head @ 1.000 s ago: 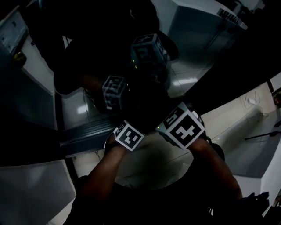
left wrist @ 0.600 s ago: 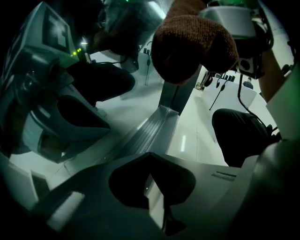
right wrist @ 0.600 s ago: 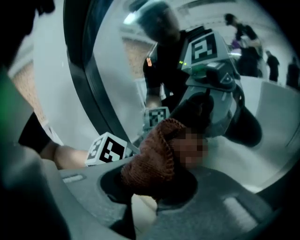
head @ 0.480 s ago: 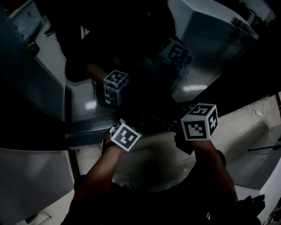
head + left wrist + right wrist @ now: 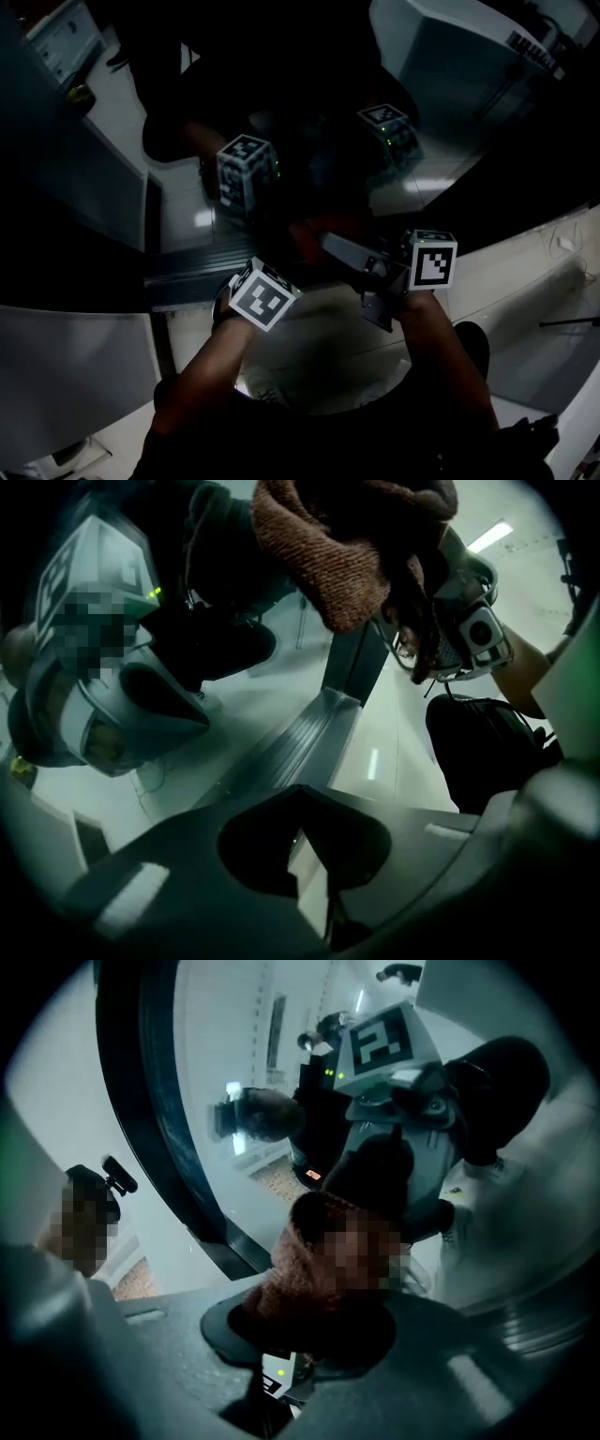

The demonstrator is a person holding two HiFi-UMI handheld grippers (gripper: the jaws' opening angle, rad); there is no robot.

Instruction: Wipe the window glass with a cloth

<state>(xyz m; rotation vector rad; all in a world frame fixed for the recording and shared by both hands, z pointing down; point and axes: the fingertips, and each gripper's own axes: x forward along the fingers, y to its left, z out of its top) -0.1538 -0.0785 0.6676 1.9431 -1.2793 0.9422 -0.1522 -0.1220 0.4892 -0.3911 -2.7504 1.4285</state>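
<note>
The scene is dim. A reddish-brown knitted cloth (image 5: 314, 1260) is bunched between the jaws of my right gripper (image 5: 309, 1335), which is shut on it. In the head view the right gripper (image 5: 330, 244) points left at the bottom of the dark window glass (image 5: 309, 112), with the cloth (image 5: 307, 232) at its tip, at or very near the pane. My left gripper (image 5: 305, 841) has its jaws together with nothing in them; its marker cube (image 5: 265, 295) sits low, left of the right one. From the left gripper view the cloth (image 5: 347, 546) hangs above.
The glass mirrors both marker cubes (image 5: 246, 169). A grey ribbed sill track (image 5: 187, 272) runs along the bottom of the window, and a dark frame bar (image 5: 159, 1147) edges the pane. Pale floor tiles (image 5: 319, 347) lie below, with a black bag (image 5: 487, 752) nearby.
The right gripper has swung out to the right and turned its jaws left toward the glass, so the cloth now shows at its tip. The left gripper has barely moved.
</note>
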